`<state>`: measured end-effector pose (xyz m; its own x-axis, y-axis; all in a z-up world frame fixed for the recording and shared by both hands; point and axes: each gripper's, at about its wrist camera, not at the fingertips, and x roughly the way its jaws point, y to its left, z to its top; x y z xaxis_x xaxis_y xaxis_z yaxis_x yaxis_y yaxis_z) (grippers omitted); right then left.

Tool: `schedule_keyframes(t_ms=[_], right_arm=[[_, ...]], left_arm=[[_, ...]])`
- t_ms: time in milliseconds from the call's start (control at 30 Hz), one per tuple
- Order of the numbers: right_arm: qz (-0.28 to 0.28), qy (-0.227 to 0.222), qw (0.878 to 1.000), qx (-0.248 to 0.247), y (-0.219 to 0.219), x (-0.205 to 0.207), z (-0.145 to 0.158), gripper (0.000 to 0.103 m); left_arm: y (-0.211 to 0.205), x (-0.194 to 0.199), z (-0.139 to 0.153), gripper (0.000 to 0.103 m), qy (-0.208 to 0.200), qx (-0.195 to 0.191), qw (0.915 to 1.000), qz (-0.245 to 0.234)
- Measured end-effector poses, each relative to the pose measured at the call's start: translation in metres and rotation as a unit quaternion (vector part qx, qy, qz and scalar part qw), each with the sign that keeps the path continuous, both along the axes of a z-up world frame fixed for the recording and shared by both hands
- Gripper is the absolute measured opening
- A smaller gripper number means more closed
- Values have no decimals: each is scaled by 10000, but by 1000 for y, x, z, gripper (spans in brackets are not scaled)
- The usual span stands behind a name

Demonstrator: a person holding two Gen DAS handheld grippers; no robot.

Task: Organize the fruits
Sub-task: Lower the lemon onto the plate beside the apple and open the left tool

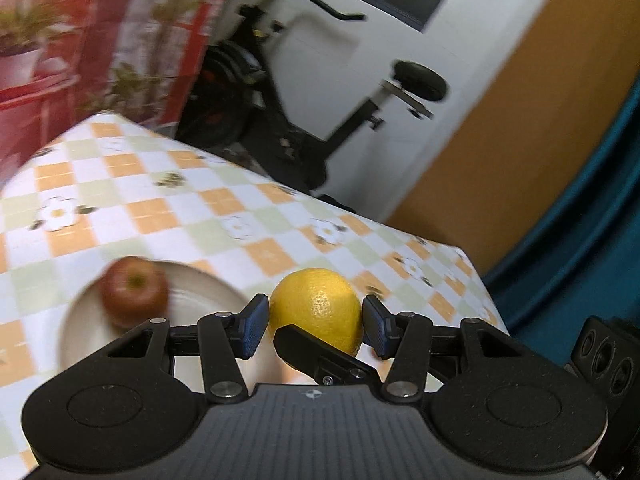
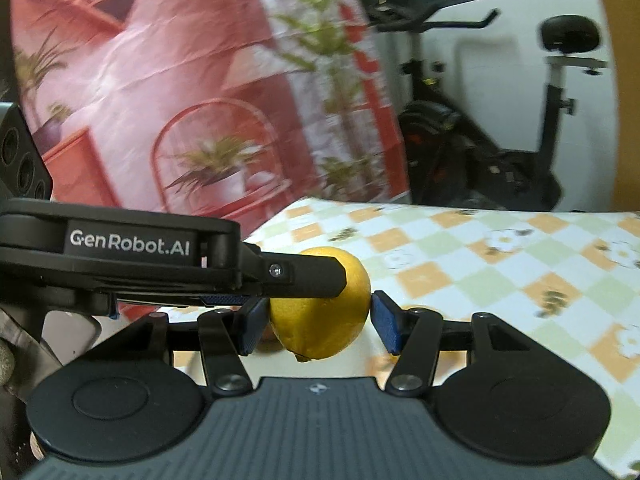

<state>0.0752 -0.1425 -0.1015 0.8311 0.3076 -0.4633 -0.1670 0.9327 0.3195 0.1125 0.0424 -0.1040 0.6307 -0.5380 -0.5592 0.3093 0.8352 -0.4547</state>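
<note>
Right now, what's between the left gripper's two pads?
The yellow lemon sits between the left gripper pads, with the right gripper's finger crossing in front; left wrist view.

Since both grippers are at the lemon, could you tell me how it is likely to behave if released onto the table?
The lemon looks rounded and firm, so it would probably roll on the flat tablecloth. Its pebbled rind likely grips the left gripper pads well. It seems unlikely to bruise easily.

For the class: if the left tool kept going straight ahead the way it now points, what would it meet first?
The yellow lemon. It already sits between the left tool's blue pads, with the right tool's finger across its lower front. Beyond it lies the checked tablecloth; depth past the fruit is hard to judge.
</note>
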Motion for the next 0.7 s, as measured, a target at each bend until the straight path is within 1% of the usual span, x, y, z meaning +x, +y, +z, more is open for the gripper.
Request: schedule_keyframes(t_ms=[200, 333, 533, 700], right_arm=[[591, 239, 9979, -146, 47, 32, -9, 58], [895, 436, 9948, -227, 75, 49, -21, 58], [1146, 689, 9904, -337, 100, 67, -38, 58], [1200, 833, 9888, -317, 108, 74, -48, 58]], left_arm=[[43, 12, -15, 55, 226, -94, 9981, 569], [63, 18, -25, 55, 380, -114, 9960, 799], [78, 23, -36, 56, 507, -19, 9943, 942], [86, 20, -45, 56, 541, 105, 9940, 946]])
